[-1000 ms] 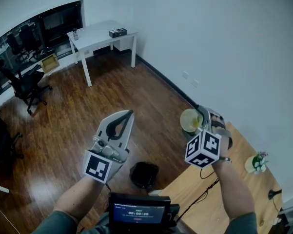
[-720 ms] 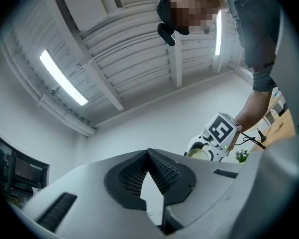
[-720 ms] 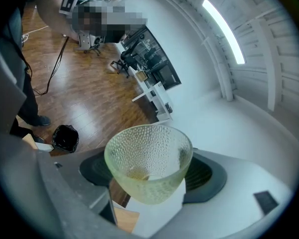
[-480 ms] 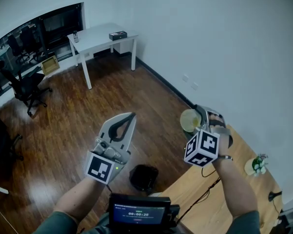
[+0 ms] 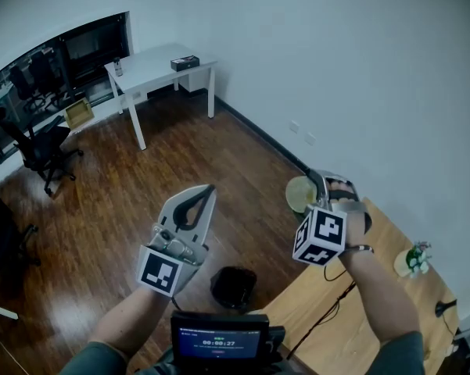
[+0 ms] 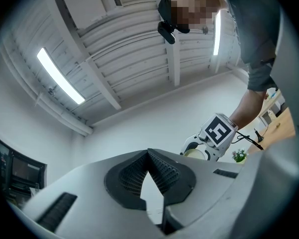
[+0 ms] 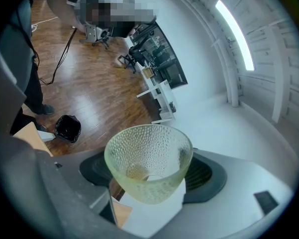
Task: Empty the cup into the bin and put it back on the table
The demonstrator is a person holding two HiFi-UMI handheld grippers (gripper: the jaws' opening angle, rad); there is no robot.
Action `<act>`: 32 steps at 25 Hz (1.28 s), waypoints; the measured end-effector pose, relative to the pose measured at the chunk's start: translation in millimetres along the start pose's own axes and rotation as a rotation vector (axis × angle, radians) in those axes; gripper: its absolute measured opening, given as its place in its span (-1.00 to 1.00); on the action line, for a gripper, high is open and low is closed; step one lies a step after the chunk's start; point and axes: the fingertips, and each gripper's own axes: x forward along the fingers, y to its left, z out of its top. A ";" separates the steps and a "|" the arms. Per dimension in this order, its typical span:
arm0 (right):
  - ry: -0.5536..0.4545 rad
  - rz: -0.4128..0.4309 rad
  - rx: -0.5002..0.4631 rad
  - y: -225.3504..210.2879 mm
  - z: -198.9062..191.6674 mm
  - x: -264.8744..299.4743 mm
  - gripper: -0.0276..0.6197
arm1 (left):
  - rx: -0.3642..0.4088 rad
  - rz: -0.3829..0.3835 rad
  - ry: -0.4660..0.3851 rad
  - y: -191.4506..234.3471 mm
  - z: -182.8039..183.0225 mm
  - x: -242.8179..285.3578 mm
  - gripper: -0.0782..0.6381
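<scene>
free: floor (image 5: 102,201) open left of bin (image 5: 233,285) | obstacle: wooden table (image 5: 313,299) edge just right of it (touching? unclear)

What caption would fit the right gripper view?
Right gripper holds a bumpy see-through cup; black bin sits on the floor.

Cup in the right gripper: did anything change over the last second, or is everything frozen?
Very little. The right gripper rolled slightly, turning the cup with it. Its jaws stay clamped on the cup; the left gripper stays shut and empty, and the bin stays on the floor.
</scene>
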 end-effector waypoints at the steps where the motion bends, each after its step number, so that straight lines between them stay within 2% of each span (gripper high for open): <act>1: 0.003 0.003 -0.006 0.7 -0.1 -0.6 0.31 | -0.003 0.002 -0.001 0.4 0.6 -0.5 -0.81; 15: 0.014 0.017 -0.075 -0.1 7.6 -0.5 0.31 | -0.014 -0.008 0.019 -2.4 -0.5 -3.8 -0.81; 26: -0.019 0.028 -0.102 0.0 22.6 -4.9 0.31 | -0.015 0.028 0.023 3.4 -2.6 -7.9 -0.81; 30: -0.019 0.030 -0.115 -0.7 24.4 -6.4 0.31 | -0.084 0.050 0.028 5.7 -1.9 -11.2 -0.81; 32: -0.015 0.028 -0.123 -1.2 24.5 -6.7 0.31 | -0.071 0.051 0.007 7.1 4.6 -9.2 -0.81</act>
